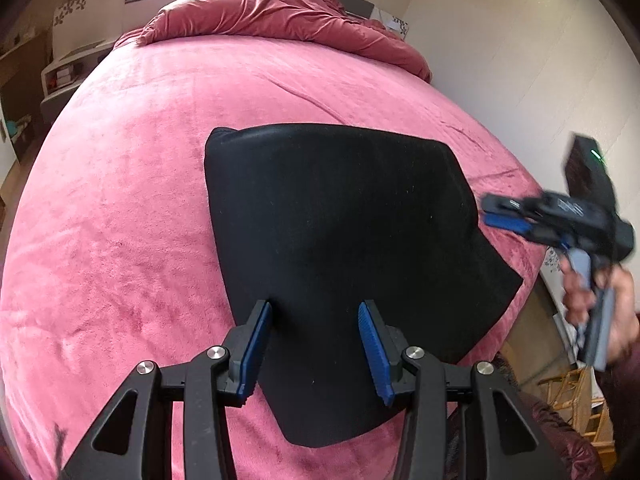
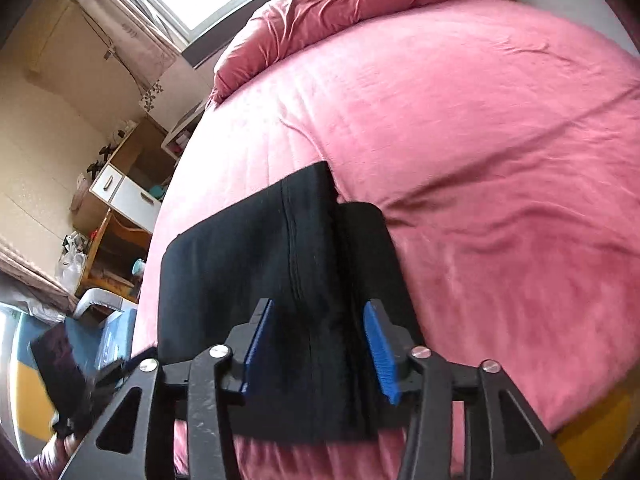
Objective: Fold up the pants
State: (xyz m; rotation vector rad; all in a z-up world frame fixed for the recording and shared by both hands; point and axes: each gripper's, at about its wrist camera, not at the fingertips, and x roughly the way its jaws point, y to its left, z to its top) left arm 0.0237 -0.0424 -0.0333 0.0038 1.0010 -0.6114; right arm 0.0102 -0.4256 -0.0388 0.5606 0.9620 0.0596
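Black pants [image 1: 340,220] lie folded into a compact slab on the pink bed [image 1: 120,200]. My left gripper [image 1: 315,305] hovers over their near edge, open, with the cloth lying flat below the pads and not pinched. At the right edge of that view a hand holds my right gripper [image 1: 490,210], blurred, just off the pants' right side. In the right wrist view the right gripper [image 2: 319,305] is open above the pants [image 2: 240,260], where a seam and stacked layers show. Nothing is pressed between its blue pads [image 2: 382,352].
A rumpled dark pink duvet [image 1: 272,12] is piled at the far end of the bed. A white wall [image 1: 520,60] runs along the right side. Wooden shelves and drawers [image 2: 124,196] stand beyond the bed's left edge, a wicker chair [image 1: 576,392] near the right corner.
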